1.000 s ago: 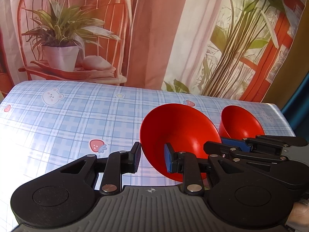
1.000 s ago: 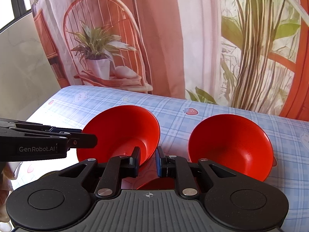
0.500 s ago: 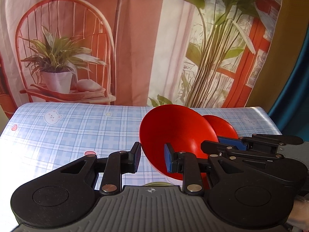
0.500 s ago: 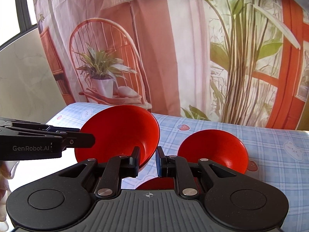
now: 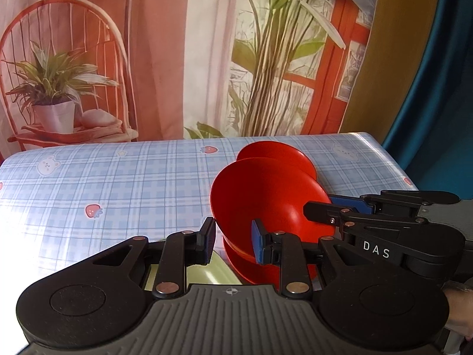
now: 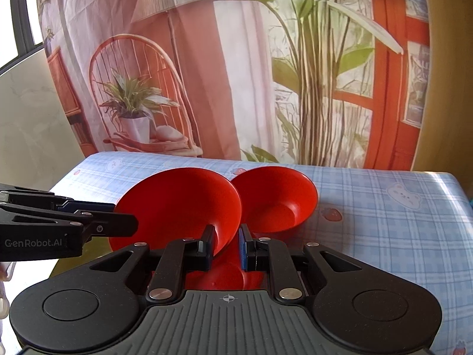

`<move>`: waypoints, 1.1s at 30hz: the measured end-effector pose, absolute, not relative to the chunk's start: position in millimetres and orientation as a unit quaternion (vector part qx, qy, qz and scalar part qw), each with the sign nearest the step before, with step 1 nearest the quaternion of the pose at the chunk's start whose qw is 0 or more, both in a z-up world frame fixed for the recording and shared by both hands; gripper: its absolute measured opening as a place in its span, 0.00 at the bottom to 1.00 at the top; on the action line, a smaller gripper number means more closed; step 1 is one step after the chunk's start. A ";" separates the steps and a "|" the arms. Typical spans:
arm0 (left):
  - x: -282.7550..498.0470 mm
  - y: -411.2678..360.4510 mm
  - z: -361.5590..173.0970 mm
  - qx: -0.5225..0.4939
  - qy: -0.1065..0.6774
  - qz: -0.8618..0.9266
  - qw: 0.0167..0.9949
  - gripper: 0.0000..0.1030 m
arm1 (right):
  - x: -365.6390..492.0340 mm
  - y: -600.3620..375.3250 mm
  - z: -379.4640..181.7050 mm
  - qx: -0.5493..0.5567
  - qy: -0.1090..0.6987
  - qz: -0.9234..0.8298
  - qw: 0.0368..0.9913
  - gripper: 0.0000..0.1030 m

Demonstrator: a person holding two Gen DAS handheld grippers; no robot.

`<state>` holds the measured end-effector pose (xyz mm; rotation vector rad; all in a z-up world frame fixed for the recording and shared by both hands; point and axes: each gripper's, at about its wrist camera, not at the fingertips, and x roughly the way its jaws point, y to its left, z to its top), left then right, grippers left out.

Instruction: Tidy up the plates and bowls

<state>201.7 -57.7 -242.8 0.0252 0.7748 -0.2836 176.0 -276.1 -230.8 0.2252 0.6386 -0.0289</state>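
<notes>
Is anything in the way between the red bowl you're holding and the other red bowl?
Nothing visible. The held red bowl hangs tilted beside the other red bowl on the table, rims overlapping in both views.

A staged home setting: printed backdrop (image 6: 236, 74) (chair, plants) behind a table (image 6: 384, 222) with checked cloth.

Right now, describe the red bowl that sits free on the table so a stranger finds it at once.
On the blue plaid tablecloth, look behind the tilted red bowl gripped at its rim. The free bowl sits upright on the cloth, with no gripper touching it.
</notes>
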 end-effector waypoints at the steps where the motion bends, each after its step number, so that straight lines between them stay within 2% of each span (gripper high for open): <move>1: 200.6 -59.8 -246.2 0.014 0.380 -0.138 0.915 0.27 | 174.0 -276.4 -233.3 0.110 0.315 -0.016 0.943 0.15; 17: 200.3 -75.5 -267.1 0.043 0.396 -0.145 0.906 0.27 | 166.4 -282.7 -252.3 0.105 0.327 -0.025 0.939 0.15; 33: 209.7 -68.0 -266.7 0.029 0.401 -0.140 0.905 0.28 | 169.3 -287.1 -256.1 0.104 0.326 -0.021 0.939 0.15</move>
